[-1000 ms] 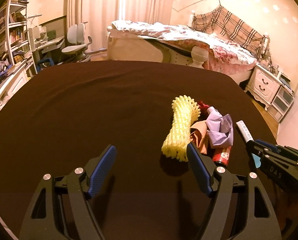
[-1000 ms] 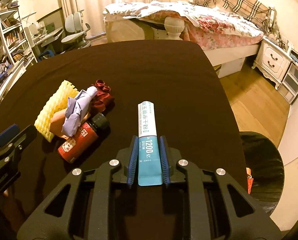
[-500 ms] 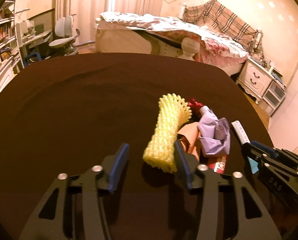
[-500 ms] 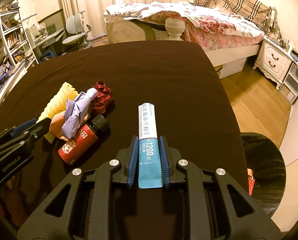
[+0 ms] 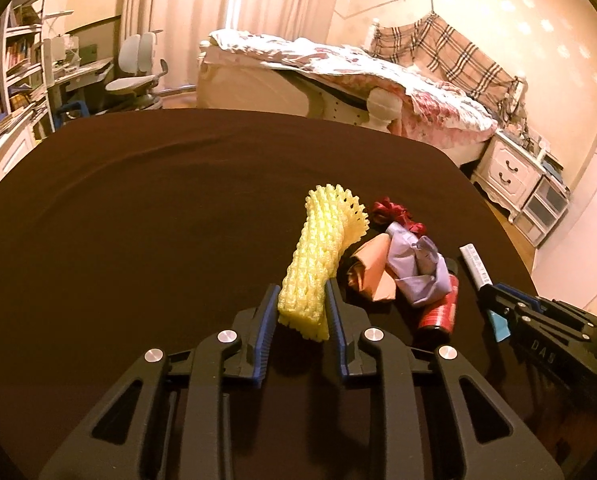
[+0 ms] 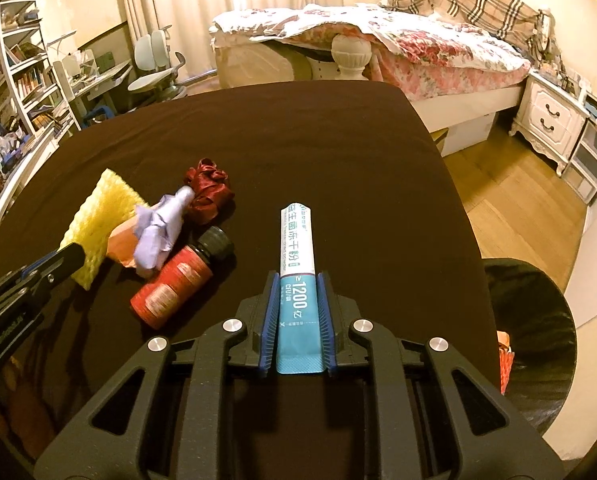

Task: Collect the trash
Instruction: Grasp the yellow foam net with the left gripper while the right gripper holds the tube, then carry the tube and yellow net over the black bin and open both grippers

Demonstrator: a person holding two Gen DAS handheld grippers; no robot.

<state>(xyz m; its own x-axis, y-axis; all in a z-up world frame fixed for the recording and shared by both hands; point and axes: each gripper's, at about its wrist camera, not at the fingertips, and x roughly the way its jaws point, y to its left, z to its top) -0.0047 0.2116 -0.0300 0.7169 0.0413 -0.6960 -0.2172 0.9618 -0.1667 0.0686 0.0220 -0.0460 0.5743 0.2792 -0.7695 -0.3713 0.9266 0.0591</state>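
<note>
Our left gripper [image 5: 301, 307] is closing its fingers on the yellow foam net [image 5: 318, 256] mid-bench [image 5: 138, 208], right gripper [image 6: 298, 312] clamps the teal sachet [image 6: 297, 264] nr the bench's right edge, w/ red bottle [image 6: 176, 280] & wrappers between.

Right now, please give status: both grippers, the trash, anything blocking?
Left gripper closing on yellow foam net. Right gripper shut on blue packet. Bin at right, path clear.

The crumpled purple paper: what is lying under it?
The purple paper rests on the orange paper and touches the red bottle. What the orange paper looks like beneath it, and whether anything else lies there, is hidden.
</note>
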